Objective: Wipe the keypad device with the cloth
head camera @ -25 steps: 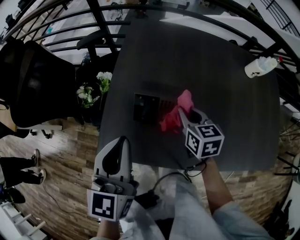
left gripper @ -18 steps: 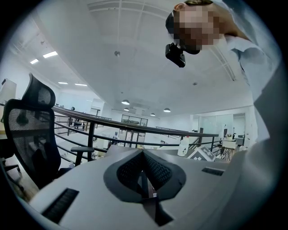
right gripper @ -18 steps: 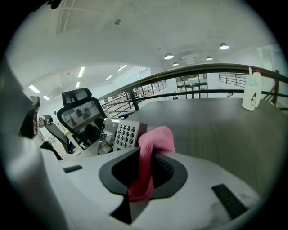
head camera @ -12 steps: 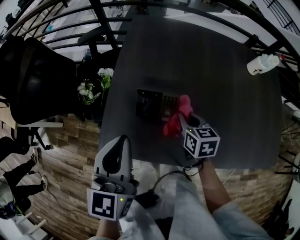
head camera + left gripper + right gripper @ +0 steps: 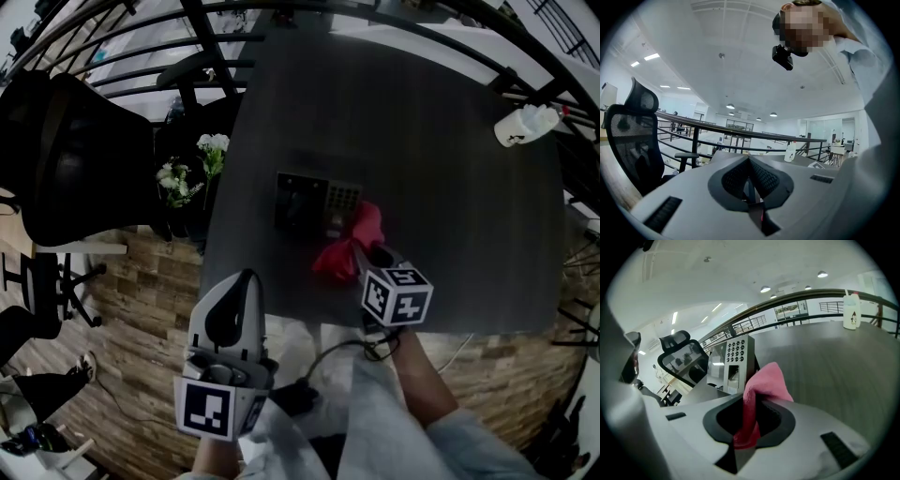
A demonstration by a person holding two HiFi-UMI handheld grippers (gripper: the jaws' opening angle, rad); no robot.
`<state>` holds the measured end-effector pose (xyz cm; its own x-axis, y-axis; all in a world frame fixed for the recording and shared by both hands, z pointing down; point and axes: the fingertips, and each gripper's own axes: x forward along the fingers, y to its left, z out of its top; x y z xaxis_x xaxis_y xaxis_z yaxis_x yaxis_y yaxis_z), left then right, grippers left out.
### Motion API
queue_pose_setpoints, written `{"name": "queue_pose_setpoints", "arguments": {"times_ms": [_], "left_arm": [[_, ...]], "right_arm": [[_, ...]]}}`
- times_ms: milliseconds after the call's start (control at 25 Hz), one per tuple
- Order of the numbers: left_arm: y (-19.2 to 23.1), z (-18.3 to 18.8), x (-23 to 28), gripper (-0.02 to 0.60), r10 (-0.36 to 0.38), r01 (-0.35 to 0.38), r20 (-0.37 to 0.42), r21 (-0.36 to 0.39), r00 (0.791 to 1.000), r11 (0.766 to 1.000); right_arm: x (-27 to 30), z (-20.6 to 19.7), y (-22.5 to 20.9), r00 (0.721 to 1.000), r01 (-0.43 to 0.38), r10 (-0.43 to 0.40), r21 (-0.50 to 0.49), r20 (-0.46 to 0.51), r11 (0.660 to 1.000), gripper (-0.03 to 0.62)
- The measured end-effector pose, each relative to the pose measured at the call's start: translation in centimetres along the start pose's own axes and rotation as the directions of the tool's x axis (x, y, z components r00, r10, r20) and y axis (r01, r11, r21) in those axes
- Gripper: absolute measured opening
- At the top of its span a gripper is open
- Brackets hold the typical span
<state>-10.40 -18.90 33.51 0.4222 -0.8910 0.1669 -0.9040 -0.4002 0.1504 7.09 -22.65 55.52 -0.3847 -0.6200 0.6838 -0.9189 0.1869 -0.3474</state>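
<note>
Now R tool (image 5: 373,255), clamped on pink cloth (image 5: 349,242), has slid toward 6 o'clock off keypad device (image 5: 317,202) on counter (image 5: 422,141), baring its keys, so one wipe pass prob. done; L tool (image 5: 239,286) closed, empty.

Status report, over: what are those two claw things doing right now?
Right gripper shut on pink cloth, cloth beside keypad device. Left gripper shut, empty, held off the table. Nothing blocking the device.
</note>
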Motion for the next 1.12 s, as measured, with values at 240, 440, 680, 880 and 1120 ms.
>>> {"name": "queue_pose_setpoints", "arguments": {"times_ms": [240, 440, 680, 880, 1120], "left_arm": [[0.3, -0.1, -0.5, 0.000, -0.005, 0.005, 0.005, -0.002, 1.000, 1.000], [0.5, 0.0, -0.8, 0.000, -0.005, 0.005, 0.008, 0.000, 1.000, 1.000], [0.4, 0.7, -0.8, 0.000, -0.018, 0.018, 0.034, 0.003, 0.999, 1.000], [0.1, 1.6, -0.7, 0.000, -0.034, 0.034, 0.060, 0.009, 0.998, 0.999], [-0.2, 2.3, -0.6, 0.000, -0.046, 0.045, 0.063, 0.015, 0.997, 0.999]], "right_arm": [[0.1, -1.4, 1.9, 1.000, -0.024, 0.024, 0.061, 0.002, 0.998, 0.055], [-0.2, -1.9, 3.3, 0.998, -0.065, 0.062, 0.165, 0.024, 0.984, 0.055], [-1.3, -1.6, 5.3, 0.990, -0.136, 0.127, 0.232, 0.053, 0.963, 0.055], [-3.0, -0.5, 6.2, 0.983, -0.182, 0.166, 0.266, 0.083, 0.947, 0.055], [-5.2, 1.5, 6.9, 0.974, -0.206, 0.179, 0.224, 0.138, 0.953, 0.055]]}}
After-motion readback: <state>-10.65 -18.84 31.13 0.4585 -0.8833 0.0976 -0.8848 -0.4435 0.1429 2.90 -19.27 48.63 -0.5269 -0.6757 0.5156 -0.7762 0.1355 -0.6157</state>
